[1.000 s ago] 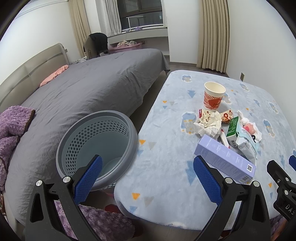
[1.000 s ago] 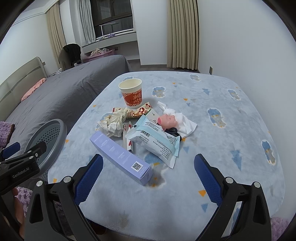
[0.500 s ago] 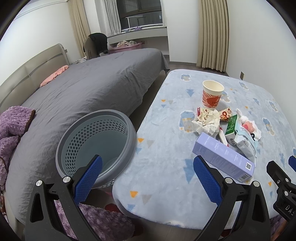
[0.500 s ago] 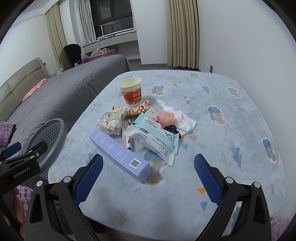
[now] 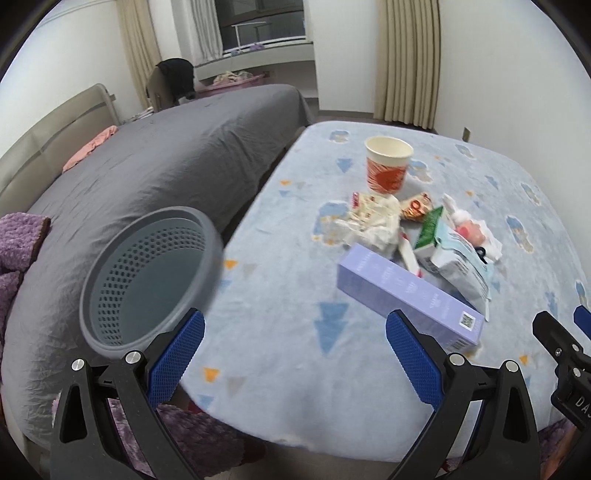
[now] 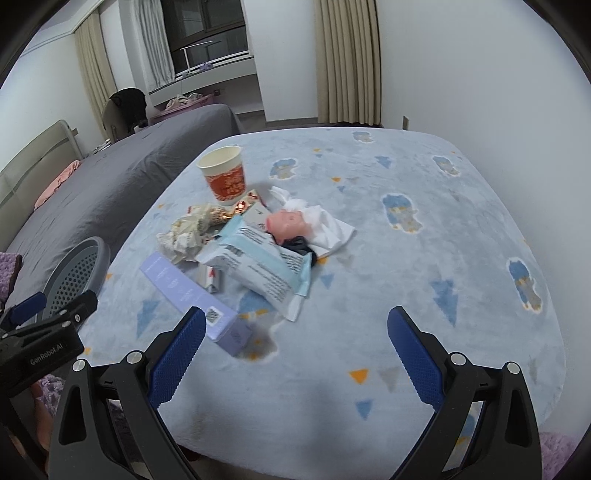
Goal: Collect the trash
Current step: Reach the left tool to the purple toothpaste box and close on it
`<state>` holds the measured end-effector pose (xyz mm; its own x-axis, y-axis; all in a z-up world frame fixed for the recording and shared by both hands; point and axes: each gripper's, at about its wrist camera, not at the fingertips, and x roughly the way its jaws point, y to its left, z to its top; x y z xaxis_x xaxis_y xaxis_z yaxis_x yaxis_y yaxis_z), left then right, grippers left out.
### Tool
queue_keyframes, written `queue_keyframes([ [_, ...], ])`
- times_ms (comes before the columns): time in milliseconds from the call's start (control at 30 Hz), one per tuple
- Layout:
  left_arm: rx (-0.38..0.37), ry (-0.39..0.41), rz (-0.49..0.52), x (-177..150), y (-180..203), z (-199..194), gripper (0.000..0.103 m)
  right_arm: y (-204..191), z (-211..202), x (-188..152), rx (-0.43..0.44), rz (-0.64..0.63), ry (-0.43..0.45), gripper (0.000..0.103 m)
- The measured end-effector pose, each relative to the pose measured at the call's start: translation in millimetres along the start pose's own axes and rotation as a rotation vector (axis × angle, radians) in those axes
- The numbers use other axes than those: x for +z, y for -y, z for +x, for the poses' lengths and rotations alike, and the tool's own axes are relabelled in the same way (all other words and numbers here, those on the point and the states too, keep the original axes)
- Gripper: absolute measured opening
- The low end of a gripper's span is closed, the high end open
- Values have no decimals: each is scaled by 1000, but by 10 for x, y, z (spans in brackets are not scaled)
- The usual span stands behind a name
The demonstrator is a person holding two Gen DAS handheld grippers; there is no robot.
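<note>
Whereas a second ago the round grey perforated plastic basket (image 5: 147,273) sat low beside the table edge, it now looks raised and blurred in the left wrist view, its rim overlapping the near left edge of the pale blue fleece cover printed with triangles (image 5: 280,295), though I cannot tell what carries it. Both cameras have drawn closer to the litter. The left gripper (image 5: 293,356) stands wide with nothing between its blue pads, and the right gripper (image 6: 295,354) is equally wide and empty, its left pad just in front of the long lilac cardboard box (image 6: 184,291). Behind that box the rubbish lies heaped together: crumpled white wrappers (image 6: 188,232), a white and light blue plastic pack (image 6: 258,262), a pink object on white tissue (image 6: 295,221) and, farther back, an upright paper cup with a red band (image 6: 223,175). To the left of the covered surface stretches a bed under a dark grey sheet (image 5: 147,155) with a beige headboard (image 5: 48,136); a purple knitted blanket (image 5: 18,243) lies at its near end. Beige curtains (image 6: 347,62) hang against white walls, and a dark window (image 5: 258,18) sits at the far end.
</note>
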<state>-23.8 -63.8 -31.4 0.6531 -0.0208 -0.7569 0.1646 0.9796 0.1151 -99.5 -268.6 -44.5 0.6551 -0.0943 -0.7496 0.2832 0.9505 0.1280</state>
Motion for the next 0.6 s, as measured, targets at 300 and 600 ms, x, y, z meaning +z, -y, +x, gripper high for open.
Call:
queue_keyframes([
  [300, -39, -36, -32, 80, 402, 209, 97, 378, 32, 21, -33, 21, -8, 94],
  [600, -17, -46, -8, 99, 877, 359, 97, 638, 159, -18, 14, 95, -38, 94],
])
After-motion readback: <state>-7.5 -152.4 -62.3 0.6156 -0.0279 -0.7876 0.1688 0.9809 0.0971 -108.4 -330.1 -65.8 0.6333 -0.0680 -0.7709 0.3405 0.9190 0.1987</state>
